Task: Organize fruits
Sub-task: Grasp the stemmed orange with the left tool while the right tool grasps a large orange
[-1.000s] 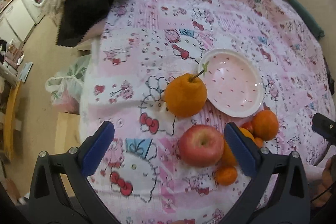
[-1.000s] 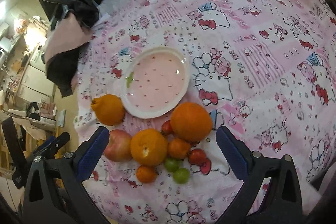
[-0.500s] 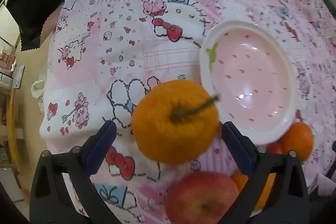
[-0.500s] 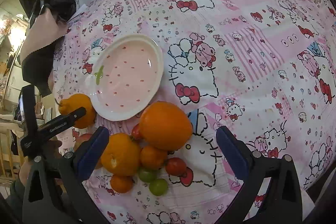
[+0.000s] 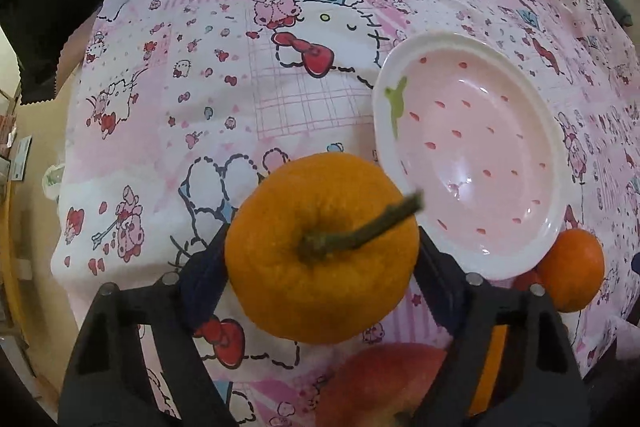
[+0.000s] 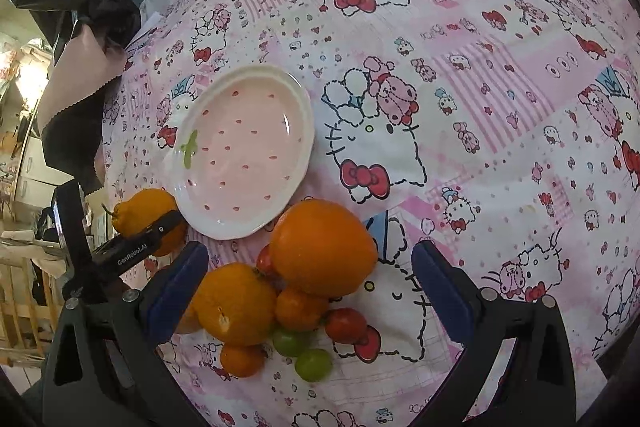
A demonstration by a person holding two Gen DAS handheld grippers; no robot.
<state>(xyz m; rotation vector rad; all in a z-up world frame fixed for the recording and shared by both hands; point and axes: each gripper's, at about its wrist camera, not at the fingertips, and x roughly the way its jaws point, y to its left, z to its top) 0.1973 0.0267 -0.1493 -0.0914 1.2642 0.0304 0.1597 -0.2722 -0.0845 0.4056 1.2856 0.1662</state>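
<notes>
We find the plate (image 6: 244,151) bare, so nothing is sorted yet. Our left gripper (image 5: 320,255) has just been closing, and its jaws now touch both sides of the stemmed orange (image 5: 320,247), near-left of the plate. Our right gripper (image 6: 310,279) hangs wide open and empty over the fruit pile (image 6: 280,287) near the plate.
</notes>
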